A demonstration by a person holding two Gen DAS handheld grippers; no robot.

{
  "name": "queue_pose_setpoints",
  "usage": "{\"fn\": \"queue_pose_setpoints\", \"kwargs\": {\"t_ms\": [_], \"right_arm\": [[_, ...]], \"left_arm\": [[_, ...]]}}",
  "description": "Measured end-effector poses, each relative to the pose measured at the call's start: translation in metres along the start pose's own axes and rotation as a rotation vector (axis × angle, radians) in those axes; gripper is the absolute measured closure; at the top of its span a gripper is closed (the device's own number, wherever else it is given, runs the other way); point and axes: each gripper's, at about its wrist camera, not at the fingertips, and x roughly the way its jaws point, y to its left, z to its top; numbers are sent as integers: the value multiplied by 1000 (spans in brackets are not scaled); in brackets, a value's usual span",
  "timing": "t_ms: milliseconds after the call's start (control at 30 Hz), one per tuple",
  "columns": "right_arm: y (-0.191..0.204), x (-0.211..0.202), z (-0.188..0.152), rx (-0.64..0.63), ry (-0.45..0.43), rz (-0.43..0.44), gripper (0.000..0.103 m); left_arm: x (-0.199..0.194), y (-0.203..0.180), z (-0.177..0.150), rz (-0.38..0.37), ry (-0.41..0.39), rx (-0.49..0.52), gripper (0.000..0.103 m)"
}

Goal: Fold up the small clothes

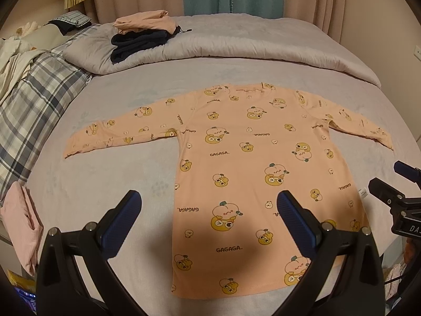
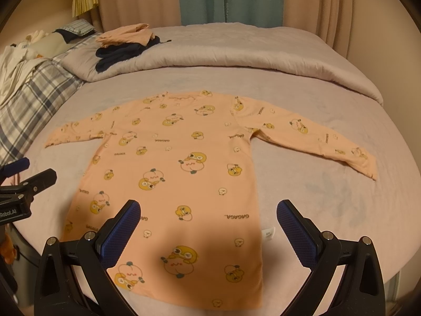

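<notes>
A small peach long-sleeved shirt (image 1: 247,163) printed with yellow cartoon figures lies flat on the grey bed, sleeves spread out to both sides, neckline away from me. The same shirt (image 2: 179,173) fills the middle of the right wrist view. My left gripper (image 1: 209,202) hovers open above the shirt's lower left part, blue pads apart, nothing between them. My right gripper (image 2: 208,212) hangs open over the shirt's lower right part near its white tag (image 2: 268,233). Each gripper shows at the edge of the other's view: the right gripper (image 1: 394,192) and the left gripper (image 2: 23,181).
A folded pile of peach and dark clothes (image 1: 143,35) rests on the rolled grey duvet (image 1: 236,47) at the back. A plaid pillow (image 1: 34,100) and loose white cloth lie at the left. A pink folded garment (image 1: 23,221) sits at the bed's left edge. Curtains hang behind.
</notes>
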Motion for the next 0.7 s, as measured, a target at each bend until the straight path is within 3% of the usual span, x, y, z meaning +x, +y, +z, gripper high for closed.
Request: {"fn": "queue_pose_setpoints", "kwargs": {"t_ms": [700], "right_arm": [[2, 1, -2, 0, 6, -1, 1]], "left_arm": [[6, -1, -4, -3, 12, 1, 0]]}}
